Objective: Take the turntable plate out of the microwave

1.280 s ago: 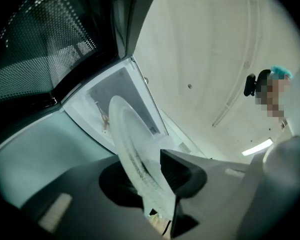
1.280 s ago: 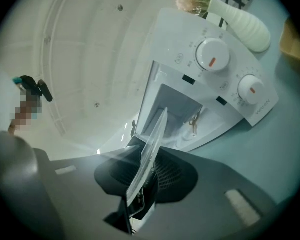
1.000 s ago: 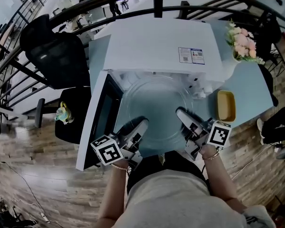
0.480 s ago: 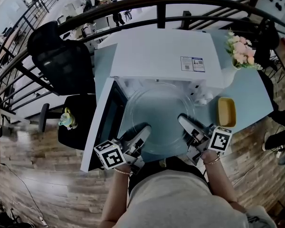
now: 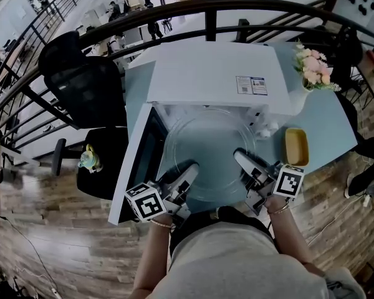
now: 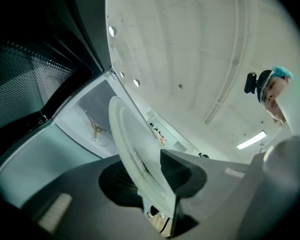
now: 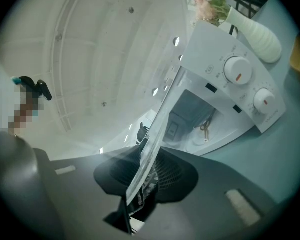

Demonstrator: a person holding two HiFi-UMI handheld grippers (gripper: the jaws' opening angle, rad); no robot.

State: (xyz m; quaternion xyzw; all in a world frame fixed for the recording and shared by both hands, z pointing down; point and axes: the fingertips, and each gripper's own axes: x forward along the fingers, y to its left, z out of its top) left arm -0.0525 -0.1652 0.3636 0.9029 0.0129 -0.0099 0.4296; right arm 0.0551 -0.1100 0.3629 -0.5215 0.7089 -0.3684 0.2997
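Left gripper (image 5: pixel 186 172): fingers clamped on the plate (image 5: pixel 206 151) at its rim, about 7 o'clock on the plate in the head view. In the left gripper view the rim runs edge-on between the two pads, both pressed on it. Right gripper (image 5: pixel 243 159): fingers part-way closed and clamped on the rim at about 4 o'clock; its own view shows the thin clear edge pinched between the pads. The plate is carried level between the two grippers in front of the open microwave (image 5: pixel 209 67), which sits at 12 o'clock from it. The door (image 5: pixel 134 161) is swung out at 9 o'clock. The cavity floor is bare, with only the coupler (image 7: pixel 205 128) showing. On the worktop (image 5: pixel 327 114), a yellow dish (image 5: pixel 296 139) lies at 3 o'clock from the plate and flowers (image 5: pixel 315 61) stand at 2 o'clock. Hard to read: the plate is clear glass, so its outline is faint. The head view does not show whether its far rim is past the microwave's mouth. The plate hides the fingertips in both gripper views, and the person's body cuts off the near rim in the head view.
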